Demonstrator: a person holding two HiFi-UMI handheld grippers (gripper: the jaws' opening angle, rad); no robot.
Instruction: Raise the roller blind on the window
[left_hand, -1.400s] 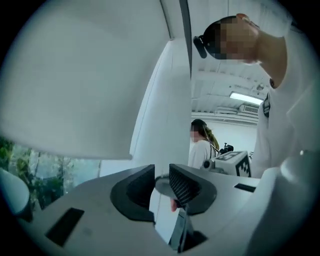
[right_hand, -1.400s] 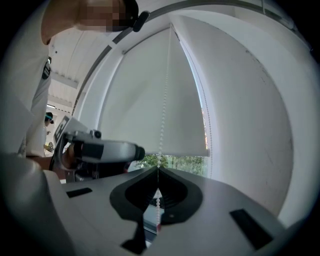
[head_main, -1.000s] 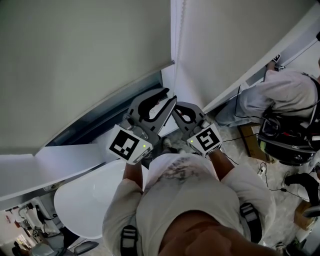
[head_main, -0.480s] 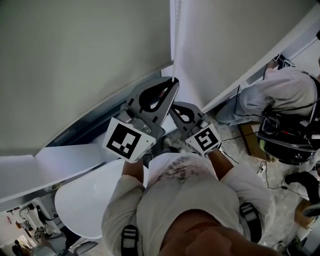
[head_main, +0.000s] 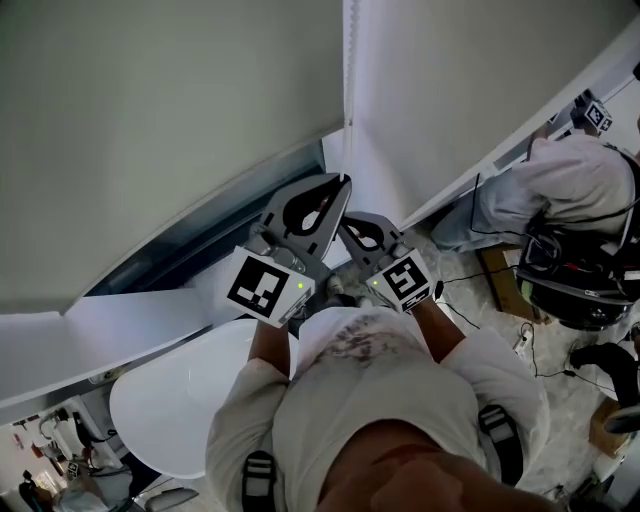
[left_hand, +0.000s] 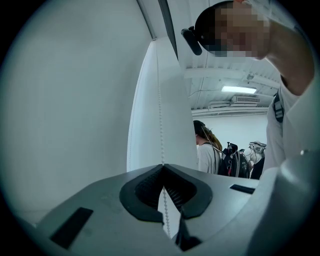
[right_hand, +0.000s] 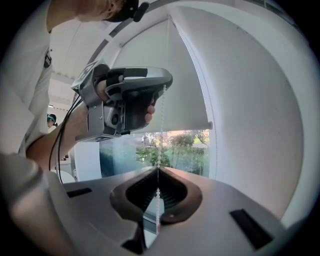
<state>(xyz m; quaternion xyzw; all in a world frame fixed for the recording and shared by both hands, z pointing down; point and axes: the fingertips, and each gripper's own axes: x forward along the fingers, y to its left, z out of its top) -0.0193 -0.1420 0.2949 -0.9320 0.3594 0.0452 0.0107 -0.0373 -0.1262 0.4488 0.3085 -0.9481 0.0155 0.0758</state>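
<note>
Bead chain (right_hand: 160, 140) is hung vertically, clamped by left gripper (left_hand: 162, 167) above, right gripper (right_hand: 158, 170) below; roller blind (right_hand: 165, 100) partly lowered.

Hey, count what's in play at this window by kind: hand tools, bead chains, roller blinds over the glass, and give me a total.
Tools: 2, left tool and right tool
Bead chain: 1
Roller blind: 1
Total: 4
</note>
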